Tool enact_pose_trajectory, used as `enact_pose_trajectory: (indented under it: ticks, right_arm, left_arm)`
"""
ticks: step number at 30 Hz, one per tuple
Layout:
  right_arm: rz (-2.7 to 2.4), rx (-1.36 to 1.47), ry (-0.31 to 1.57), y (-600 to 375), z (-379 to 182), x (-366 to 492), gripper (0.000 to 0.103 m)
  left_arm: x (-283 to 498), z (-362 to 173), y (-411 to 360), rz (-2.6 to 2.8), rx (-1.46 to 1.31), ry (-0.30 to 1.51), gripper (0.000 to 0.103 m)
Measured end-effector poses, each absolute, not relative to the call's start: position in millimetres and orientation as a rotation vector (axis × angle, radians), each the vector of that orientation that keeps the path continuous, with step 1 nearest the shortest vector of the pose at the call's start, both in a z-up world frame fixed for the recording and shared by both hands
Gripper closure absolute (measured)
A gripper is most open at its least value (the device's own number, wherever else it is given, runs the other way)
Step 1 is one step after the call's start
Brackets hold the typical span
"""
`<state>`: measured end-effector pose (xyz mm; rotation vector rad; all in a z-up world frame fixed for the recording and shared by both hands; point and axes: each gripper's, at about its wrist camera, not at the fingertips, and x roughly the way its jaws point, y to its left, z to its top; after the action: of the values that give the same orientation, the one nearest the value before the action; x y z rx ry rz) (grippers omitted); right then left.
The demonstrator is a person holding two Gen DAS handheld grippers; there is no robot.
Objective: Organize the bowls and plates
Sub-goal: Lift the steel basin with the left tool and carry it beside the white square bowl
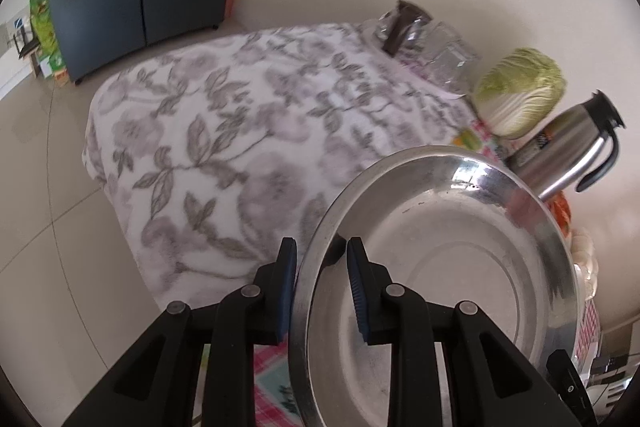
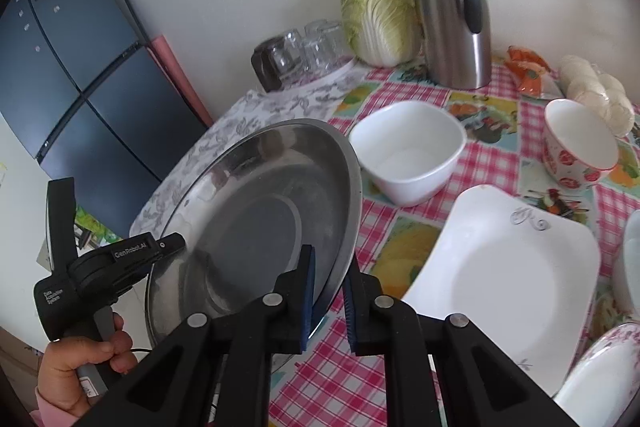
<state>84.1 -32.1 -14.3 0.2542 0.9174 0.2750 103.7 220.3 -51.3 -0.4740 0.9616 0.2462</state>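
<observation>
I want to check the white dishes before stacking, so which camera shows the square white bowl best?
The right wrist view. There the square white bowl stands whole and unblocked on the checked tablecloth, just beyond the steel plate. The left wrist view shows nothing of it: the steel plate fills that side.

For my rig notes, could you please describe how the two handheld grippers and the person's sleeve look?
Both the left gripper and right gripper are black plastic with silver pivot pins and blue ribbed pads on the fingers. In the right wrist view, the left one's body carries white lettering. The sleeve is pink.
</observation>
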Motion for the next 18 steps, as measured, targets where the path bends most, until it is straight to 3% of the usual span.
enact_pose_trajectory:
  ticks: [18]
  right_arm:
    - [0.083, 0.406, 0.728, -164.4, 34.6, 41.5, 0.088]
  left_arm:
    - [134.1, 21.0, 73.2, -0.023, -0.298, 0.913, 0.076]
